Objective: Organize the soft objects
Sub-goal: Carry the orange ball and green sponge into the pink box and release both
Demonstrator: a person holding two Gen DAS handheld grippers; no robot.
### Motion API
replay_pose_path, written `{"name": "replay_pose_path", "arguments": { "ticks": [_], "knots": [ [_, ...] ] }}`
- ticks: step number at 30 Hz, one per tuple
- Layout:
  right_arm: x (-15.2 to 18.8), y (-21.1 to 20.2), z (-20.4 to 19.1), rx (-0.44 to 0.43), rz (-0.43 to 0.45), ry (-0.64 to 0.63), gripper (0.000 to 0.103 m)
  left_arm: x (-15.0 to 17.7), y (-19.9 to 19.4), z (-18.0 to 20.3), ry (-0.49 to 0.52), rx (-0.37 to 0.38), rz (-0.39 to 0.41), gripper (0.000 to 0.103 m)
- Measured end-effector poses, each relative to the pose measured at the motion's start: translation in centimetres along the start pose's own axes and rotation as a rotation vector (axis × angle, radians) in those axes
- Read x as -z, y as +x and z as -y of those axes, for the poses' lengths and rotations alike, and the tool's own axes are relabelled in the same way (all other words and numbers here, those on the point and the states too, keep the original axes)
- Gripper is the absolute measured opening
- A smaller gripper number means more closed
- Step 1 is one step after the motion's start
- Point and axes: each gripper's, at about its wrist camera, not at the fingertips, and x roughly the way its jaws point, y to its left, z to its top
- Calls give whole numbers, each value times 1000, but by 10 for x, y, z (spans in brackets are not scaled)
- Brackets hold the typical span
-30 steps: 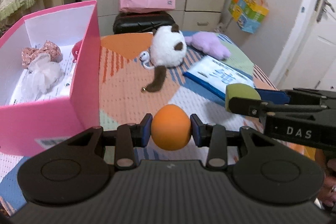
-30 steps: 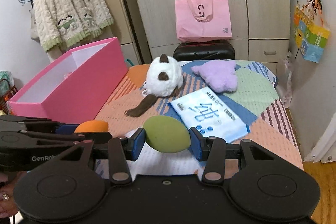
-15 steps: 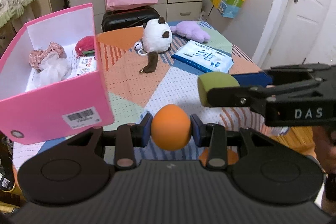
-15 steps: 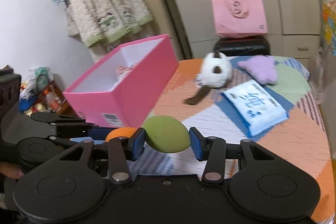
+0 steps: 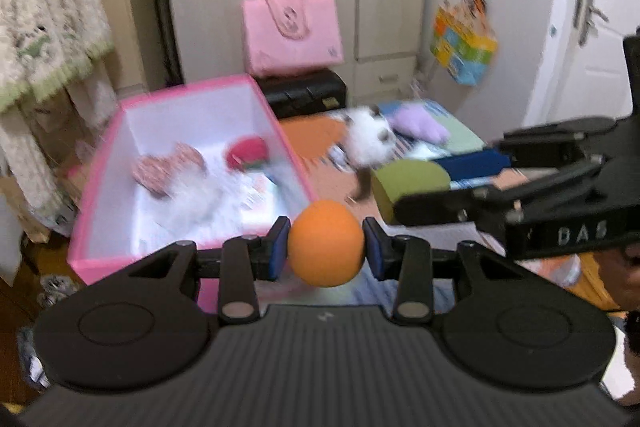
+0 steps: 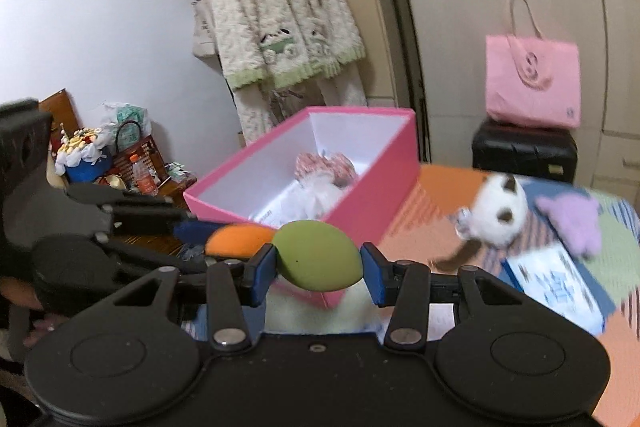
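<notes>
— What do you grip in your left gripper point(image 5: 326, 242)?
— Your pads pinch the orange ball point(image 5: 326, 242), beside the pink box point(image 5: 100, 187).
— And your right gripper point(image 6: 318, 261)?
— It clamps the green ball point(image 6: 318, 261), near that box's corner.

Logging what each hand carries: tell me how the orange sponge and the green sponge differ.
The orange sponge sits in the left gripper; the green sponge in the right gripper. The orange one looks rounder, the green one wider and egg-shaped. Both are smooth, clamped between blue-padded jaws, near the pink box.
</notes>
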Motion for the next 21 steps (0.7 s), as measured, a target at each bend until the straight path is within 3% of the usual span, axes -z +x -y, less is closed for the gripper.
{"name": "replay_pose_path", "arguments": {
  "ticks": [8, 15, 21],
  "knots": [
    [-36, 66, 14, -15, 27, -13, 52, -25, 20, -65, -109, -76, 51, 39],
    [-56, 140, 23, -36, -57, -74, 52, -35, 68, -102, -133, -97, -19, 39],
    [-68, 176, 25, -35, -112, -140, 54, -28, 93, -119, -154, -116, -77, 39]
  ]
}}
